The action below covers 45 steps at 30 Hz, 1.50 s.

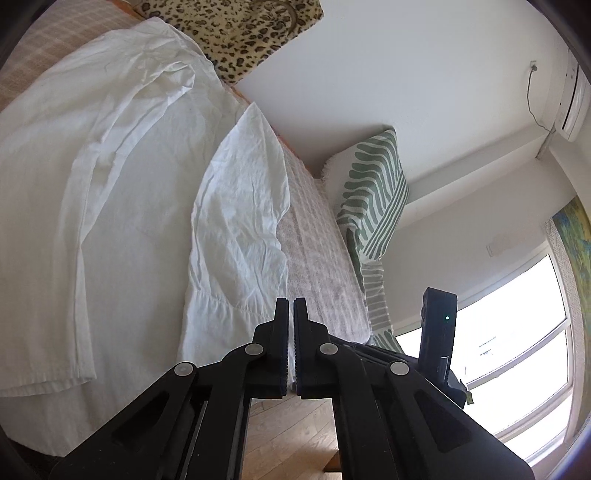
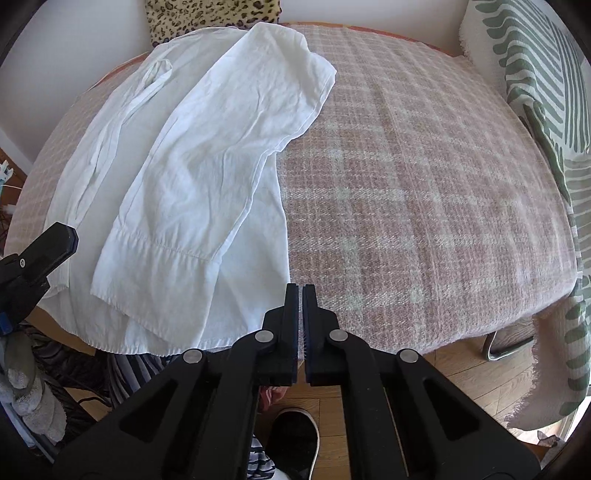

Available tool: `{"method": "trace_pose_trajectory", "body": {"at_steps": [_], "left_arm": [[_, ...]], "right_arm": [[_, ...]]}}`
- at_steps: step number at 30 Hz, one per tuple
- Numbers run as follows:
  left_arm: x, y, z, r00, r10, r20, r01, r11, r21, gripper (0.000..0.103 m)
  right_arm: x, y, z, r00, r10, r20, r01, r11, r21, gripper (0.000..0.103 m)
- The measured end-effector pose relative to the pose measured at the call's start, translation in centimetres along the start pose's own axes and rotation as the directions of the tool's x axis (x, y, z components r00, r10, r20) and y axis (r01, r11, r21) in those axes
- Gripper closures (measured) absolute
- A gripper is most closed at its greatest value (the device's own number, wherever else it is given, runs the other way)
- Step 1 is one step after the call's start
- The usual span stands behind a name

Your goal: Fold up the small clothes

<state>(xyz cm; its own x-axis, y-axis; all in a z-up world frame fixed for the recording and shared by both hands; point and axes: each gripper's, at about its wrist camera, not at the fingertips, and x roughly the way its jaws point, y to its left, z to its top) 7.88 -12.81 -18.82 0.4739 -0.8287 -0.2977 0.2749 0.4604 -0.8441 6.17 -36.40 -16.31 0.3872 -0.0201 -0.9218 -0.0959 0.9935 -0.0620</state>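
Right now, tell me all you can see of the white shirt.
The white shirt is thin, creased woven cloth with stitched hems. It lies flat on the plaid cloth, one sleeve folded across its body, the bottom hem hanging slightly over the near edge. Neither gripper touches it; the right gripper is shut, empty.

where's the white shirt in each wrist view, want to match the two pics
Left wrist view: the white shirt fills the left half, spread on the plaid cloth, one sleeve folded over beside the shut left gripper.
Right wrist view: the white shirt lies upper left to centre, its hem at the table's near edge, left of the shut right gripper.
Shared landmark: the leopard-print cushion beyond the shirt's far end.
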Motion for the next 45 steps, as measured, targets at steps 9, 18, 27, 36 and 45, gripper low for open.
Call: {"method": "trace_pose_trajectory", "body": {"at_steps": [9,18,27,36,45], "left_arm": [[-0.8,0.4,0.3,0.98,0.198,0.031,-0.201,0.972,0.124,0.09],[0.7,3.7,-0.5,0.961,0.272,-0.048,-0.268,0.96,0.082,0.078],[0.4,2.9,-1.7,0.985,0.157,-0.067,-0.154,0.987,0.039,0.103],[2.2,0.3,-3.9,0.955,0.288,-0.077,-0.264,0.938,0.225,0.1],[1.9,1.1,-1.5,0.96,0.259,-0.11,-0.243,0.96,0.136,0.068]], "right_arm": [[1.0,-2.1,0.4,0.935,0.355,0.004,-0.349,0.917,0.193,0.074],[3.2,0.6,0.6,0.925,0.378,-0.037,-0.368,0.915,0.163,0.095],[1.0,0.1,1.2,0.939,0.344,-0.017,-0.339,0.932,0.13,0.098],[1.7,-0.5,1.7,0.96,0.273,-0.06,-0.267,0.96,0.085,0.097],[2.9,-2.2,1.1,0.929,0.365,-0.061,-0.353,0.923,0.157,0.095]]}}
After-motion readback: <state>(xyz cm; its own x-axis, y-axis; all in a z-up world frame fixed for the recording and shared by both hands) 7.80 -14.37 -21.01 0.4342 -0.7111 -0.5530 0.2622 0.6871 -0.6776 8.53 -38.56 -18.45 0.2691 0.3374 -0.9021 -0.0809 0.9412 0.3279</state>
